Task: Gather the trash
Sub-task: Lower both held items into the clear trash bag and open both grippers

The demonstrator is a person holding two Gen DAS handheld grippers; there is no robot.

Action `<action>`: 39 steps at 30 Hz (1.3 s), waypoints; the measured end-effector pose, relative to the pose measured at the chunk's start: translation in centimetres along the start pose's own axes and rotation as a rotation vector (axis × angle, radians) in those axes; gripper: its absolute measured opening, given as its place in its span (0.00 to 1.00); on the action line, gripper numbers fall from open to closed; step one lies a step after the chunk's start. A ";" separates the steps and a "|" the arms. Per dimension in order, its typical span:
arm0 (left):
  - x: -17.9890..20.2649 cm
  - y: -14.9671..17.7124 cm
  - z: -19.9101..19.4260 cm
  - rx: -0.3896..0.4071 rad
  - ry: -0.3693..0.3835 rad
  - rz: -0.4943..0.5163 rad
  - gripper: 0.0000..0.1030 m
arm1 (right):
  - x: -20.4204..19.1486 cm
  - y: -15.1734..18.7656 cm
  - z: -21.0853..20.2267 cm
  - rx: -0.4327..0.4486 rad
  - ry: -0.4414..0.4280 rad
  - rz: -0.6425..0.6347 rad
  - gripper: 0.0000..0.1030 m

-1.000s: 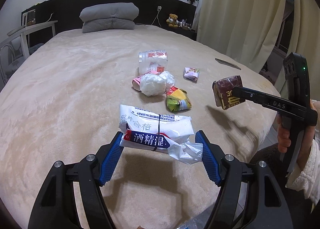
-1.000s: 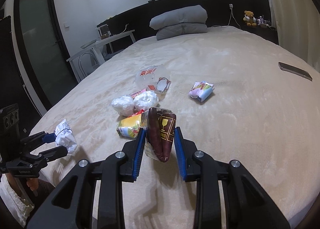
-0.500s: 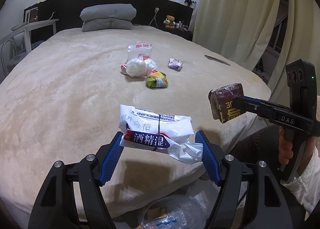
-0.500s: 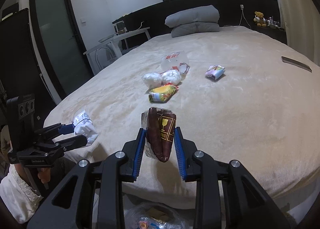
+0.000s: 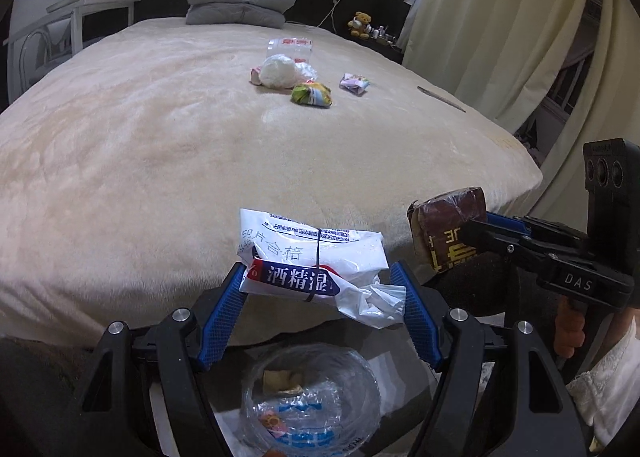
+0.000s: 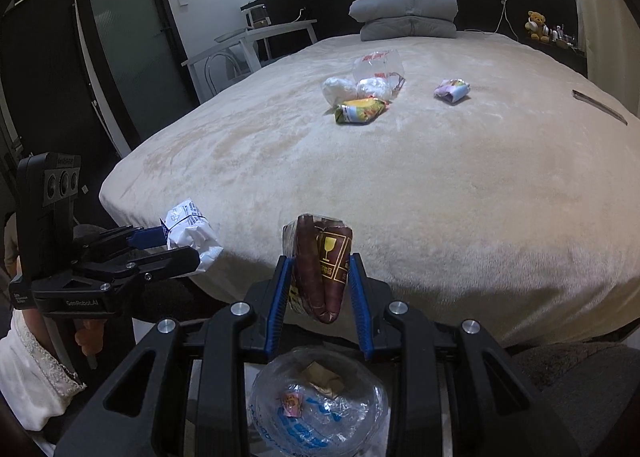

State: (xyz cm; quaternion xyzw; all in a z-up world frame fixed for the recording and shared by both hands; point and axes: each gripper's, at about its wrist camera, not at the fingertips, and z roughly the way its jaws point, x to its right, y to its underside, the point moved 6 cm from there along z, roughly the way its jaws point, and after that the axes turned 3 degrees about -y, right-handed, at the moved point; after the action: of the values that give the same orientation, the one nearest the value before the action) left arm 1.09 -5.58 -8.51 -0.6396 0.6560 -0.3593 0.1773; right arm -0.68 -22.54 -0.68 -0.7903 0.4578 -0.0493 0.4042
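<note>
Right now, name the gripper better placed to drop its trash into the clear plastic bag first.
Right. The right gripper holds the brown wrapper directly above the clear bag; the left gripper, holding the white wipes pack, has the bag similarly below, so only marginally.

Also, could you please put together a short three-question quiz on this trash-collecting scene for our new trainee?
1. True or false: the left gripper holds nothing.
2. Which item is clamped in the right gripper? A) yellow-green snack bag B) brown wrapper C) phone
3. Fill in: the clear plastic bag with trash inside lies ____ both grippers, off the bed's edge.

Key
1. False: it grips a white wipes packet.
2. B: the brown wrapper; the yellow-green snack bag lies on the bed.
3. below.
</note>
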 end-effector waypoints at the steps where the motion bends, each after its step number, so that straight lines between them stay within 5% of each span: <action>1: 0.3 0.3 0.1 -0.011 0.002 0.001 0.70 | -0.1 0.4 0.3 -0.016 -0.005 0.007 0.30; 16: 3.9 7.8 6.0 -0.348 -0.042 0.150 0.70 | 1.7 7.9 7.4 -0.364 0.042 0.138 0.30; 24: 2.3 12.6 11.3 -0.596 -0.062 0.125 0.70 | 4.0 11.1 11.2 -0.521 0.080 0.224 0.30; 39: 0.7 17.5 17.7 -0.858 -0.071 0.112 0.70 | 6.6 15.2 16.9 -0.716 0.113 0.283 0.30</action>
State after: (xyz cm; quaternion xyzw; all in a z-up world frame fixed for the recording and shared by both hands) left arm 0.86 -11.91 -32.58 -0.6310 0.7729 -0.0218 -0.0628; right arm 0.32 -21.43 -24.27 -0.8064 0.5722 0.1266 0.0797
